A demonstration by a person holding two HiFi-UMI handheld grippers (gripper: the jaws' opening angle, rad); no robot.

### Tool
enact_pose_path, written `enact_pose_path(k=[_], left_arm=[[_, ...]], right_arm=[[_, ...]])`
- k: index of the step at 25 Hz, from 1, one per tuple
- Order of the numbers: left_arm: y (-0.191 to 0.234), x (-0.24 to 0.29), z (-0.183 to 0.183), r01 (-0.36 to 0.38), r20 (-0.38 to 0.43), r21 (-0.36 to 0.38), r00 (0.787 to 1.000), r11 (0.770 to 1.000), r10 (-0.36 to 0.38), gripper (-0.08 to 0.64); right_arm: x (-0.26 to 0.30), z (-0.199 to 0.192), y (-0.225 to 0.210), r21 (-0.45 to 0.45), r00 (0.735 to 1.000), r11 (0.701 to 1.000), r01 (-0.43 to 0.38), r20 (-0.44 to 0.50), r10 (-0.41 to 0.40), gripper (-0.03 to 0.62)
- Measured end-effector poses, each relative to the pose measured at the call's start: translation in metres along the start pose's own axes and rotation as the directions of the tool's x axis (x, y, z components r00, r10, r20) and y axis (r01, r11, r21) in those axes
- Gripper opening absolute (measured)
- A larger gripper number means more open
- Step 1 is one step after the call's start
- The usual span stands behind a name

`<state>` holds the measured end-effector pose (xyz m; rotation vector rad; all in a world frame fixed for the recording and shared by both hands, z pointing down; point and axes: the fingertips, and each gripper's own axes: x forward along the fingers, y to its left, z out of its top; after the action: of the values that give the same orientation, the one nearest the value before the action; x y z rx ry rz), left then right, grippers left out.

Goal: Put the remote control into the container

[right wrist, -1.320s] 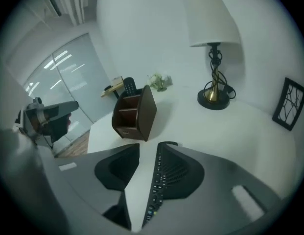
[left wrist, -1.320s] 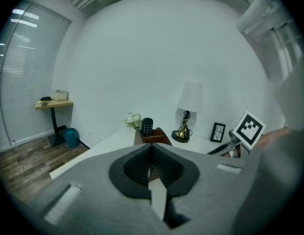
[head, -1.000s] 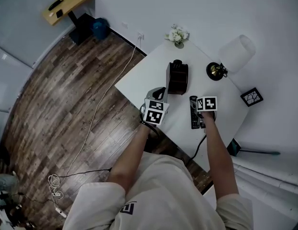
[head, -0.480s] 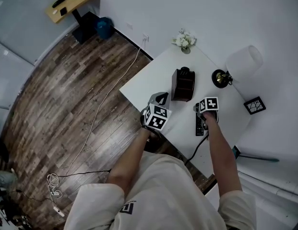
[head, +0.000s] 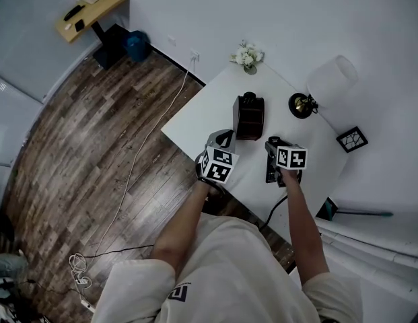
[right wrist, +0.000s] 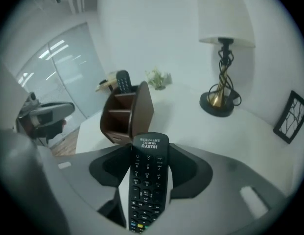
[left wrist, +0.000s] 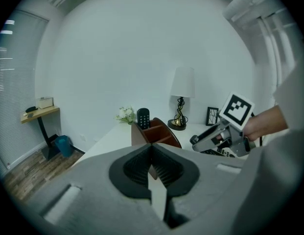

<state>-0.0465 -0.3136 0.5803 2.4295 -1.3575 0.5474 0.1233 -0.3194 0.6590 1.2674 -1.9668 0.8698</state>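
Two jaws on the right gripper (right wrist: pixel 149 153), having just been closing, pinch the remote control (right wrist: pixel 148 190) by its long edges. It slants low over the tabletop (right wrist: pixel 191 119), top end toward the container (right wrist: pixel 129 114). The left gripper (left wrist: pixel 152 151) hovers nearby, jaws pressed together.

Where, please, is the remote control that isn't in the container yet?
The remote control sits between the right gripper's jaws, which have just been closing on it, right of centre in the head view, beside the brown container.
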Motion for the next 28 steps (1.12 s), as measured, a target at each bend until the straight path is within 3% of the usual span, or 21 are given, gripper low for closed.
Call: enact_pose_path(k=[3,6,14,21,28], left_arm=[[-0.008,0.001,0.003,0.001,0.007,0.008,1.000,1.000,-0.001,0.005],[-0.010,0.001,0.002,-0.009,0.010,0.012,1.000,1.000,0.009,0.005],[0.004,-0.008,0.010,-0.052,0.036,-0.032,0.998,0.998,0.053,0.005],[0.009,-0.019,0.033,-0.067,0.086,-0.006,0.994,0.998,0.067,0.005],[0.018,-0.026,0.035,-0.070,0.091,0.005,0.993,0.998,0.069,0.005]], right_arm=[[-0.023,0.014,0.013,-0.028,0.989,1.000,-0.007,0.145,0.011,0.242],[-0.034,0.024,0.019,-0.010,0.974,1.000,-0.021,0.227,0.022,0.242],[-0.058,0.066,0.044,-0.052,0.940,0.998,-0.041,0.335,0.056,0.242],[-0.081,0.143,0.071,-0.058,0.883,0.992,-0.116,0.452,0.130,0.241],[-0.073,0.204,0.084,-0.067,0.842,0.995,-0.077,0.530,0.101,0.218]])
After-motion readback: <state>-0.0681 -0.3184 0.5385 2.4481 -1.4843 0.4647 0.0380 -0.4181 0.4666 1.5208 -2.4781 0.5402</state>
